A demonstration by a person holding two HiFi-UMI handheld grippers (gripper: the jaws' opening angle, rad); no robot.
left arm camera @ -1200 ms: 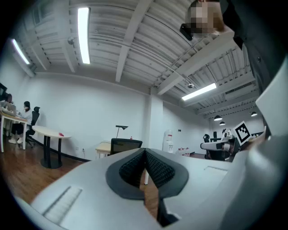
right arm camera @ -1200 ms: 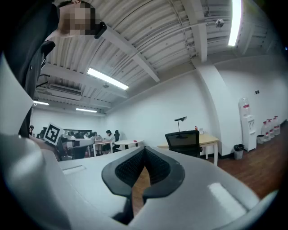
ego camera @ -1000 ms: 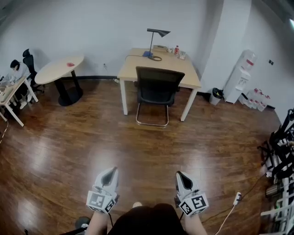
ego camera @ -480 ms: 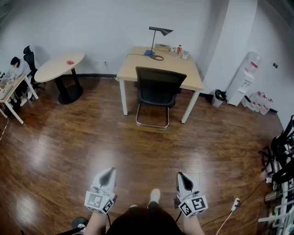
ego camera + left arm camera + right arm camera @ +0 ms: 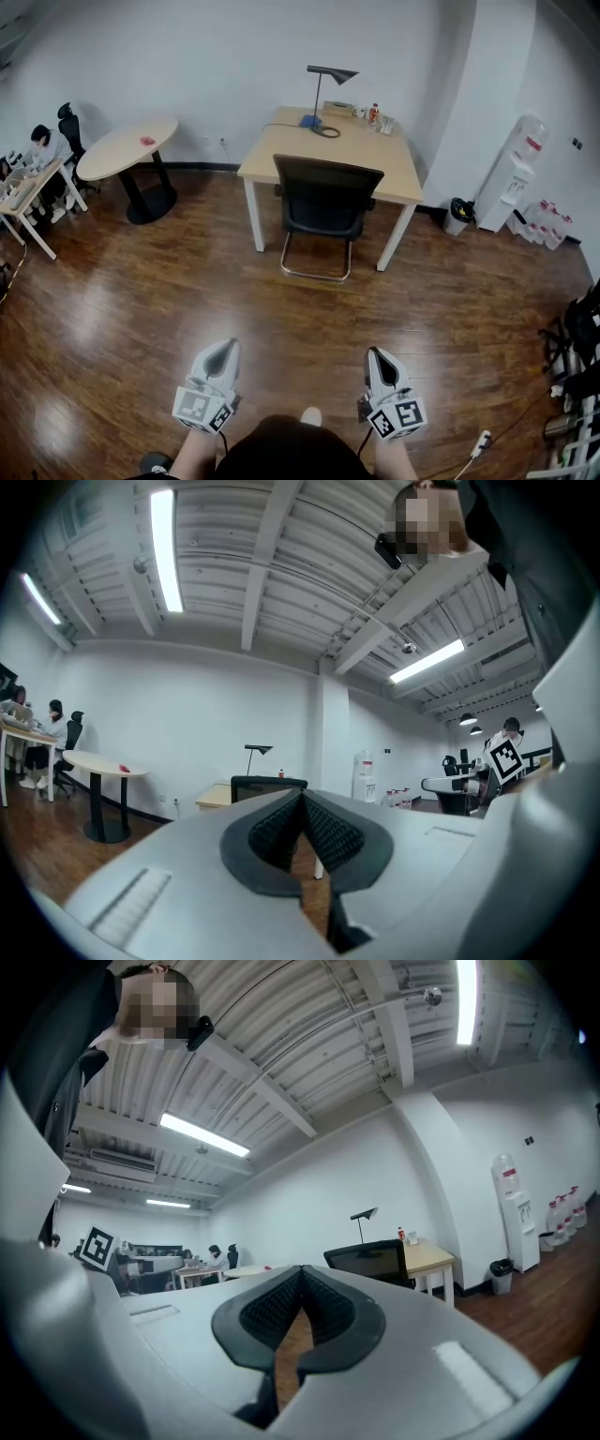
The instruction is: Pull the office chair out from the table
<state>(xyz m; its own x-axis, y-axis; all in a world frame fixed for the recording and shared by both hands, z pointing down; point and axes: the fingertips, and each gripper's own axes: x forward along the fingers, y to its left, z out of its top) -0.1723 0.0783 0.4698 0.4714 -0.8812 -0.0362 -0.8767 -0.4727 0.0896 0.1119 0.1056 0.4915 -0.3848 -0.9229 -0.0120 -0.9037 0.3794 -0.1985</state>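
A black office chair (image 5: 329, 196) with a chrome sled base is tucked under a light wooden table (image 5: 403, 173) by the far white wall. The chair back also shows in the left gripper view (image 5: 267, 785) and the right gripper view (image 5: 367, 1259). My left gripper (image 5: 225, 349) and right gripper (image 5: 377, 355) are both shut and empty. They are held level over the wood floor, well short of the chair, pointing toward it. The left gripper's tips (image 5: 302, 797) and the right gripper's tips (image 5: 302, 1272) meet with nothing between them.
A black desk lamp (image 5: 324, 90) and small bottles stand on the table. A round table (image 5: 127, 147) is at the left, with seated people at a desk (image 5: 28, 184) beyond it. A water dispenser (image 5: 511, 173) and a bin (image 5: 458, 214) are at the right; equipment racks (image 5: 574, 375) at the far right.
The whole view has advanced toward the table and chair. Both grippers stay shut and keep their places relative to my body.
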